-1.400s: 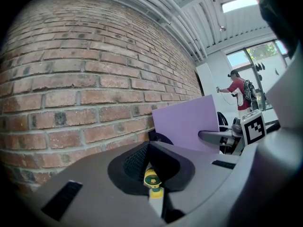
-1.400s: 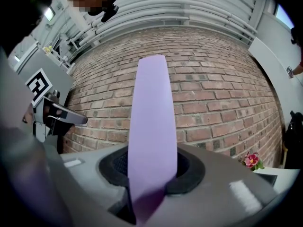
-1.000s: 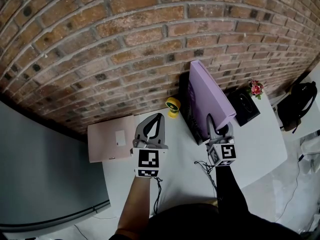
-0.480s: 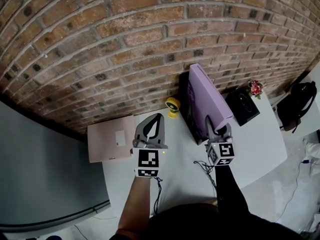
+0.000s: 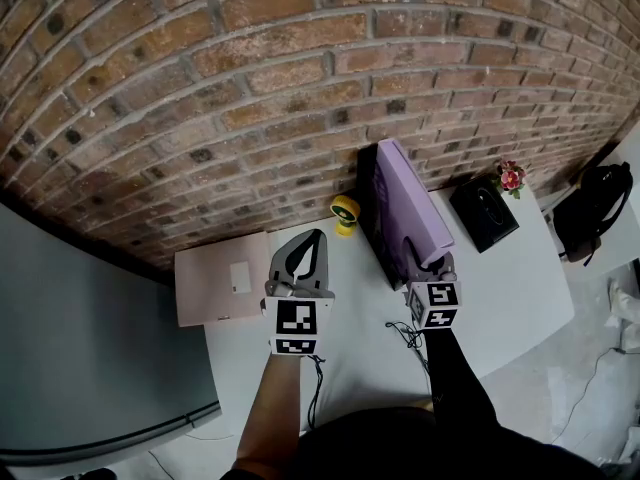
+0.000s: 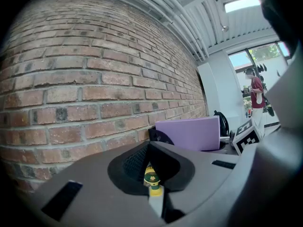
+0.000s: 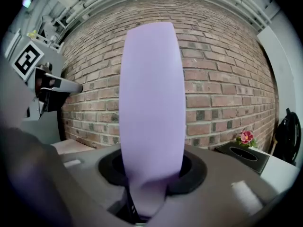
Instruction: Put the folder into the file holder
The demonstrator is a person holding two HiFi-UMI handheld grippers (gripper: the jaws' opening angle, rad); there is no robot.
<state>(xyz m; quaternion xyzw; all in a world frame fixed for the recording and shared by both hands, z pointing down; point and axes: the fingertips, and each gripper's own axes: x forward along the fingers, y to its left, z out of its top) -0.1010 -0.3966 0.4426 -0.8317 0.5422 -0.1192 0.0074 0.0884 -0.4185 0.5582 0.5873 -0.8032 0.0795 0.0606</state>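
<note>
A purple folder (image 5: 405, 208) stands on edge against the black file holder (image 5: 368, 193) at the brick wall, its lower part down beside the holder's wall. My right gripper (image 5: 432, 266) is shut on the folder's near edge; in the right gripper view the folder (image 7: 151, 108) rises straight out from between the jaws. My left gripper (image 5: 316, 238) hovers over the table to the left, jaws together and holding nothing, its tips pointing at a small yellow figure (image 5: 346, 211). The left gripper view shows the folder (image 6: 189, 132) in the holder (image 6: 158, 137) to its right.
The white table (image 5: 510, 298) meets the brick wall (image 5: 250, 78). A pink flat box (image 5: 222, 276) lies at the left. A black tissue box (image 5: 484, 211) and a small flower (image 5: 513, 177) sit to the right of the holder. A black bag (image 5: 597, 208) is on the floor.
The folder has come down and swung more upright, closer to the holder. My right gripper has shifted slightly left and toward me with it. The left gripper has stayed still.
</note>
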